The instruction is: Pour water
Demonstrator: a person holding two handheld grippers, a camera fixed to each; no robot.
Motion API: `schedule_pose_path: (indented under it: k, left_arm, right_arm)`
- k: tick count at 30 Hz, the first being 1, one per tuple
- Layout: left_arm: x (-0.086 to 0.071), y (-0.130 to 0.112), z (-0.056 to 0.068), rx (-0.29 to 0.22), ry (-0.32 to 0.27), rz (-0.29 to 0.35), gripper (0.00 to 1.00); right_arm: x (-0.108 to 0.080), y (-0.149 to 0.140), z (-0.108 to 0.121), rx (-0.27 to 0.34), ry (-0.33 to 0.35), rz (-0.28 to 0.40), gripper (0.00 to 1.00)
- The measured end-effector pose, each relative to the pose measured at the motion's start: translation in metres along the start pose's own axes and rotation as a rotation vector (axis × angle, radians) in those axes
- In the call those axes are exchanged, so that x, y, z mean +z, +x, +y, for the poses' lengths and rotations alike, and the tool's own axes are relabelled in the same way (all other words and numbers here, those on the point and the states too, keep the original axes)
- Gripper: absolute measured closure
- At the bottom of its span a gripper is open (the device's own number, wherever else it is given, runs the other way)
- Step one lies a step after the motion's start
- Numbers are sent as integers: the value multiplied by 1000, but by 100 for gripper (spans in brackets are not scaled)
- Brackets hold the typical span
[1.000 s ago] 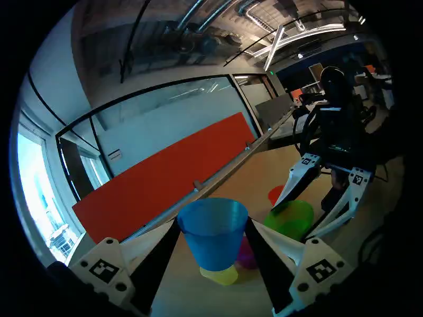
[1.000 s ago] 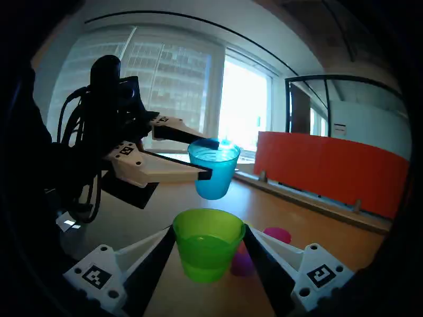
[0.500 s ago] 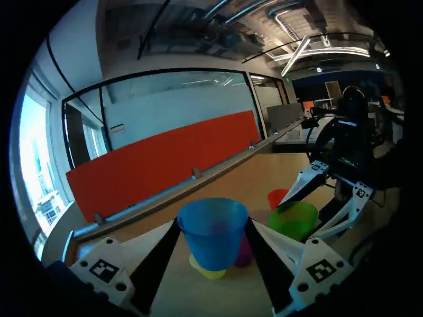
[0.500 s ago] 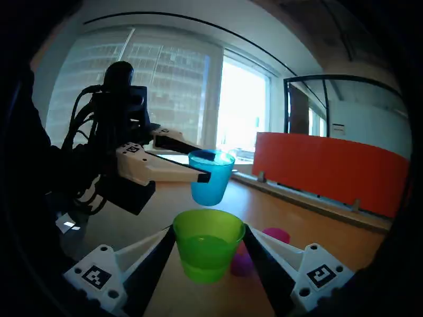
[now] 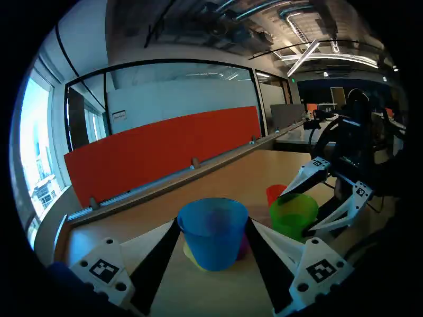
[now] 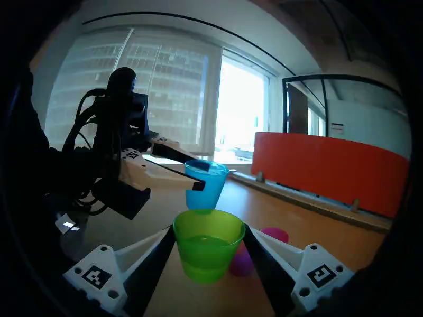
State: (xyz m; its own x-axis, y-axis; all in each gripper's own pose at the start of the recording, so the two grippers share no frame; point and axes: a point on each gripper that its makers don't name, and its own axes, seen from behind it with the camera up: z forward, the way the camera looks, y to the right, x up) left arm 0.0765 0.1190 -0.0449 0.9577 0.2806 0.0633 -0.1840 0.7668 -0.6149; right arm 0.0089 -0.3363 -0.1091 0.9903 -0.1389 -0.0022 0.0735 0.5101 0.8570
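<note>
My left gripper view sits just behind its own fingers (image 5: pixel 161 256) and faces forward along them. The blue cup (image 5: pixel 212 235) between them is close to the lens. Past the right-hand finger it looks across at the right gripper (image 5: pixel 294 215). My right gripper view looks along its fingers (image 6: pixel 264 259) the same way, green cup (image 6: pixel 208 245) close in, left gripper (image 6: pixel 200 173) beyond the left-hand finger. Both views share the counter (image 5: pixel 243 169), the orange partition (image 5: pixel 169 148) and both cups.

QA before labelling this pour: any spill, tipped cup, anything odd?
Nothing stands out. The blue cup sits upright in the left gripper, the green cup upright in the right gripper with liquid inside. No puddle visible on the wooden table.
</note>
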Motion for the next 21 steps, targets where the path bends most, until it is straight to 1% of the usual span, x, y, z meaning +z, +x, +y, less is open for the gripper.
schedule_pose_path:
  k: [6, 9, 15, 21]
  left_arm:
    - [1, -12, 6, -42, -27, -27, 13]
    - [0, -16, 8, -51, -36, -40, 13]
    - [-1, -28, 15, -32, -57, -77, 13]
    - [-3, -39, 28, -24, -91, -112, 13]
  right_arm:
    - [-3, -1, 3, -1, -5, -9, 6]
    - [-5, -2, 4, -1, -4, -18, 6]
    - [-12, -7, 7, -19, -2, -49, 6]
    - [-22, -14, 9, -34, 4, -88, 6]
